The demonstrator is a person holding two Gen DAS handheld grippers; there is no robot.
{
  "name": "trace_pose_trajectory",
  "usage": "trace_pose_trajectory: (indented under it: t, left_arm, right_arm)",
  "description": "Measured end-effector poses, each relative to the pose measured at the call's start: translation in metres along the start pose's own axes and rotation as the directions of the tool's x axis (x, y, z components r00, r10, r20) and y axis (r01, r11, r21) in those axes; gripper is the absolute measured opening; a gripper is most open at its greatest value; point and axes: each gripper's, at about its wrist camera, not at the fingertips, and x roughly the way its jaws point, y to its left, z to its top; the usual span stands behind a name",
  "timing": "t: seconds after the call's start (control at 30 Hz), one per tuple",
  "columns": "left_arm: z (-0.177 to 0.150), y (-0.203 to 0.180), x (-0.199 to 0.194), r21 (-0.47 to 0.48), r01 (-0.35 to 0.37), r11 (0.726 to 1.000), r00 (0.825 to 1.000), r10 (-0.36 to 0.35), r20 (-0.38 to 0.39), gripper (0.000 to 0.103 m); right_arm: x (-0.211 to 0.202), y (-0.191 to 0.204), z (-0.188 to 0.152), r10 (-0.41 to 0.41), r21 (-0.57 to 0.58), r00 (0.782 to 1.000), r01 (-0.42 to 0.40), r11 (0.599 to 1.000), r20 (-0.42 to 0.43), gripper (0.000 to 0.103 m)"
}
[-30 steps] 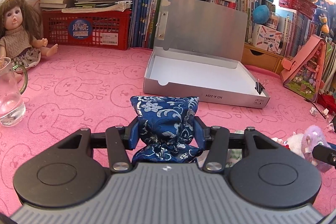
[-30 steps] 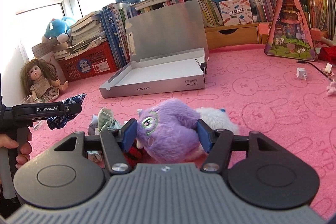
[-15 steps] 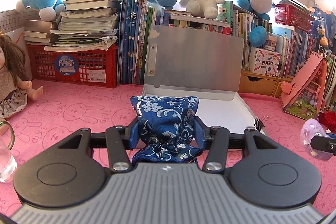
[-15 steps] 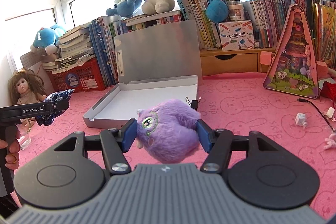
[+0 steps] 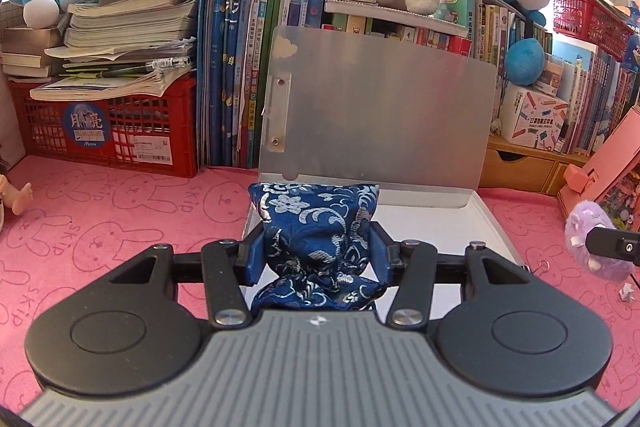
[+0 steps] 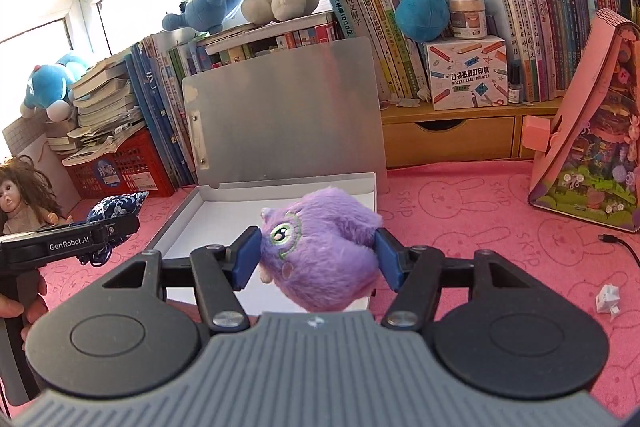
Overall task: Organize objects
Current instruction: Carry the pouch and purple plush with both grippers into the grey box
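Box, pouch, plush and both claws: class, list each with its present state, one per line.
Box: open, lid upright, inside bare.
Pouch: gripped, held up in front of the box.
Plush: gripped, held up over the box.
Left claw: shut on the pouch.
Right claw: shut on the plush.
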Motion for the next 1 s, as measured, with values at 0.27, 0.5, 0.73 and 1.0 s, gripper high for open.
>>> trace_pose_trajectory:
  t: [0.27,0.5,0.73,1.0]
  left_arm:
    - [0.006,-0.003,0.068,-0.018,-0.002,1.000,0.997,0.000,-0.073,0.057]
    - [0.002,-0.002,0.106,0.004,-0.023,1.000,0.993,0.024,-0.114,0.057]
    - [-0.010,-0.002,0.131,0.037,-0.032,0.999,0.985,0.037,-0.169,0.057]
    - [-0.017,-0.001,0.139,0.058,-0.028,0.998,0.981,0.038,-0.189,0.057]
  right_arm:
    - [0.065,-0.005,0.017,-0.012,0.050,0.998,0.015,0.999,-0.055,0.064]
    - [0.118,0.000,0.022,-0.013,0.070,0.994,0.020,0.997,-0.107,0.064]
    - [0.159,0.004,0.012,-0.028,0.053,0.985,0.037,0.998,-0.171,0.064]
    - [0.179,0.010,-0.002,-0.039,0.028,0.975,0.046,0.999,-0.220,0.064]
